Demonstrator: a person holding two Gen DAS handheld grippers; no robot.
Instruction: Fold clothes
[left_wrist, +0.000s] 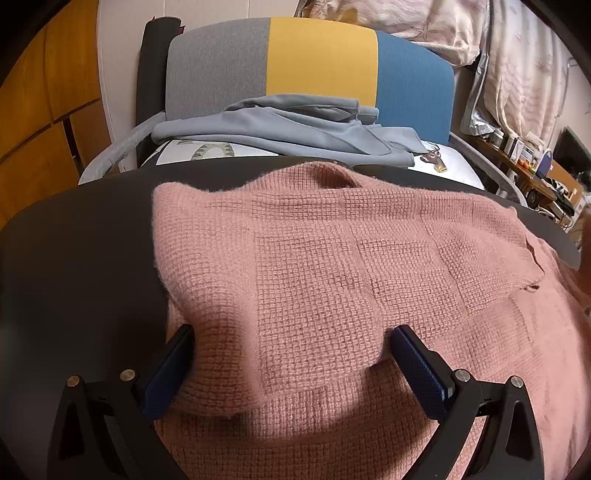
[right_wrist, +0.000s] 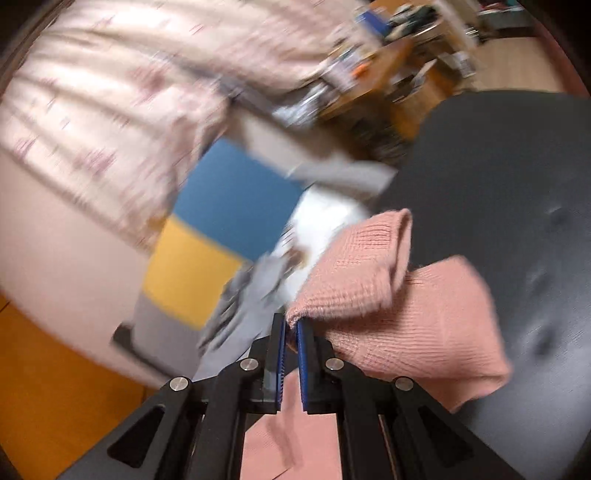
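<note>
A pink knit sweater (left_wrist: 332, 280) lies spread on a black round table (left_wrist: 81, 251), its left part folded over onto the body. My left gripper (left_wrist: 291, 343) is open, its blue pads either side of the folded hem, low over the knit. In the right wrist view, which is motion-blurred, my right gripper (right_wrist: 291, 325) is shut on an edge of the pink sweater (right_wrist: 399, 314); a ribbed cuff or sleeve end hangs lifted beyond the fingertips, above the black table (right_wrist: 517, 206).
Behind the table stands a chair (left_wrist: 317, 59) with grey, yellow and blue back panels, holding a folded grey-blue garment (left_wrist: 288, 129) on a white cushion. Pale patterned fabric (left_wrist: 517, 66) hangs at the right. A cluttered wooden shelf (left_wrist: 532, 162) sits far right; wooden cabinets at left.
</note>
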